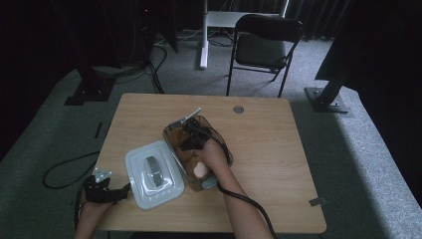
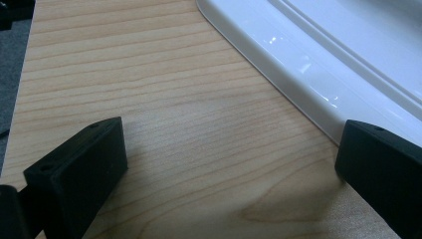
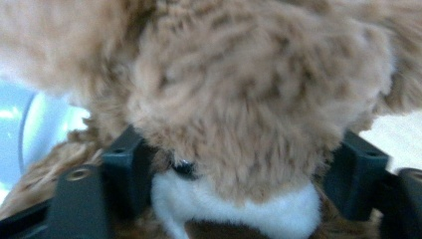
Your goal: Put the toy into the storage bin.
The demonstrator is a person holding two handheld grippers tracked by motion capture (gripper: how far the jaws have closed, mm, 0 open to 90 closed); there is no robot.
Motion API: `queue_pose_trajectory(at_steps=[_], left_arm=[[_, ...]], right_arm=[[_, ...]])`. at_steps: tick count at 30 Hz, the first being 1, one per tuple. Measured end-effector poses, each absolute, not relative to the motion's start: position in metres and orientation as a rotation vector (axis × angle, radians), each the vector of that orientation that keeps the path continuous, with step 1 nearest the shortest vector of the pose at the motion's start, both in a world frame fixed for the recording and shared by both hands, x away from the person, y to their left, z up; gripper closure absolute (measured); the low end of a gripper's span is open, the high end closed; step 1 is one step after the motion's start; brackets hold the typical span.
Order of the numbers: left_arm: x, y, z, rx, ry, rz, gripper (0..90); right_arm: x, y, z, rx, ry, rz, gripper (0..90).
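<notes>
High cam overhead facing fwd, gripper cams close-up, lid (image 1: 152, 173) shared

No legible text or labels

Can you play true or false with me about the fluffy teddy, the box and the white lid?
1. The plush toy is brown with some white. True.
2. The white lid sits on the clear container. False: it lies on the table beside it.
3. The right gripper has its jaws around the toy. True.
4. The left gripper holds the lid. False: its jaws are open, over bare wood.
</notes>
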State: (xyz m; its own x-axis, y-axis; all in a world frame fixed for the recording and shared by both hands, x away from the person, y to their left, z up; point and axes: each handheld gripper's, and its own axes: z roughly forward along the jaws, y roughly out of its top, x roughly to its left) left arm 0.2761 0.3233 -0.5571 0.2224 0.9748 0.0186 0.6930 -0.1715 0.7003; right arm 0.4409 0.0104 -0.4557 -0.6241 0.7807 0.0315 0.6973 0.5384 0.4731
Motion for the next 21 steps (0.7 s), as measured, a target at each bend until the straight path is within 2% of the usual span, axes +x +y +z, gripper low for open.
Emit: queue_pose_trajectory(at_steps=[4, 7, 9, 11, 17, 21], left_arm=[[0.276, 0.323, -0.557, 1.937, 1.532, 0.647, 0.6], [0.276, 0.323, -0.557, 1.938, 1.531, 0.648, 0.6], [0.276, 0.323, -0.557, 1.937, 1.532, 0.647, 0.6], [0.276, 0.323, -0.557, 1.937, 1.532, 0.647, 0.6], [0.276, 0.323, -0.557, 1.935, 1.532, 0.648, 0.6], [0.276, 0.323, -0.557, 1.935, 1.532, 0.649, 0.6]], right_arm=[[0.438, -0.001, -0.446, 1.304, 2.554, 0.817, 12.8], [0.437, -0.009, -0.438, 1.329, 2.571, 0.862, 12.7], [0.435, -0.01, -0.435, 1.328, 2.573, 0.873, 13.8], [0.432, -0.016, -0.422, 1.315, 2.56, 0.911, 19.4], [0.429, -0.019, -0.397, 1.304, 2.5, 1.056, 22.2], [0.432, -0.011, -0.392, 1.29, 2.491, 1.078, 25.5]])
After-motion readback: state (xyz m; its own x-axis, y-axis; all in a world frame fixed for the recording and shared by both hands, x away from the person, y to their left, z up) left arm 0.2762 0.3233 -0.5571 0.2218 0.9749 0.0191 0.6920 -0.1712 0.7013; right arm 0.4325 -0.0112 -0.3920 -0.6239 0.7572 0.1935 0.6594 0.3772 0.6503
